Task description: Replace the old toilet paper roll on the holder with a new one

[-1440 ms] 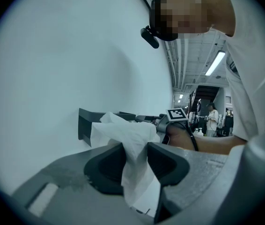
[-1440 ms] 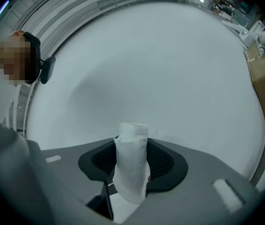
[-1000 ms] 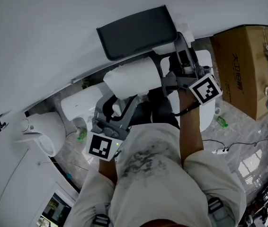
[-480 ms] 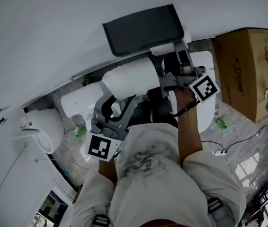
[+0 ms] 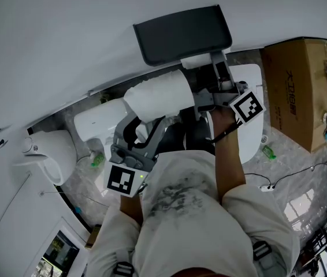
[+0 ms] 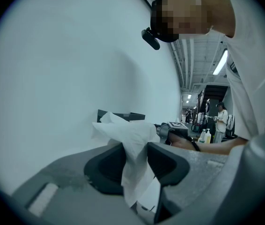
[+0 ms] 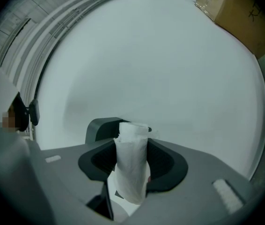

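A white toilet paper roll (image 5: 159, 94) hangs in the air just below the dark holder (image 5: 182, 33) on the white wall. Both grippers hold it. My left gripper (image 5: 149, 124) reaches up from below and is shut on a crumpled fold of the roll's paper (image 6: 128, 139). My right gripper (image 5: 201, 100) is shut on the roll's right end, which stands as a white column (image 7: 131, 163) between its jaws. In the right gripper view the holder (image 7: 100, 127) shows just behind the jaws. No old roll is visible on the holder.
A white toilet (image 5: 97, 124) stands below the roll, with a second white fixture (image 5: 47, 154) to the left. A cardboard box (image 5: 299, 79) sits on the marble floor at the right. Small green bottles (image 5: 271, 150) and a power strip (image 5: 267, 184) lie on the floor.
The holder sits a little further right in the head view. The right gripper's marker cube has tilted slightly. Both grips on the roll are unchanged.
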The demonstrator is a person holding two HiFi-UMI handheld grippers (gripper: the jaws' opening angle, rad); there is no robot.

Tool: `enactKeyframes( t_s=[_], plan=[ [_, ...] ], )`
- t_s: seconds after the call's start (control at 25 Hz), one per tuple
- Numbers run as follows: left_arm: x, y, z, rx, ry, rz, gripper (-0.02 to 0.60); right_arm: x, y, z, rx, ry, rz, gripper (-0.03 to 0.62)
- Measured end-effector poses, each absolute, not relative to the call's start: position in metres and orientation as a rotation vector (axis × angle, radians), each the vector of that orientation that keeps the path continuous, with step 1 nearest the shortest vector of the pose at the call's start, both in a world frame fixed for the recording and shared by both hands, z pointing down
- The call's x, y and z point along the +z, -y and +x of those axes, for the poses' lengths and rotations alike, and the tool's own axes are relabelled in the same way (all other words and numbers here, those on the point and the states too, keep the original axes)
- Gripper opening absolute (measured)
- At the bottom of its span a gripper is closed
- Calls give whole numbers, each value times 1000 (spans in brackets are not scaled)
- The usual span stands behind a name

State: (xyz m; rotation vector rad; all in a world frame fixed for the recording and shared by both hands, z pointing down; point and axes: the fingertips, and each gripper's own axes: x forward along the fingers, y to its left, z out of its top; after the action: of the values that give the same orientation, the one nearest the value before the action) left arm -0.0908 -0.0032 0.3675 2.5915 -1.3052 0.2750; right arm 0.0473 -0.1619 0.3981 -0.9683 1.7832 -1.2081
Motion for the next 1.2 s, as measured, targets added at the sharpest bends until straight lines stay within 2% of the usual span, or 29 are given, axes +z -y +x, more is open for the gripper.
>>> enactKeyframes(
  t_s=[0.4,0.96,1.2],
  plan=[
    [368,-8,-122,272,1325,2576,156,401,152,11,-1250,-1751,-925,179],
    [369,-14,-123,282,1353,2565,156,413,148,6,-1304,-1697,-887,184],
    [370,-16,-124,278,1349,2565,156,416,148,8,-1280,-1746,-934,209]
  ],
)
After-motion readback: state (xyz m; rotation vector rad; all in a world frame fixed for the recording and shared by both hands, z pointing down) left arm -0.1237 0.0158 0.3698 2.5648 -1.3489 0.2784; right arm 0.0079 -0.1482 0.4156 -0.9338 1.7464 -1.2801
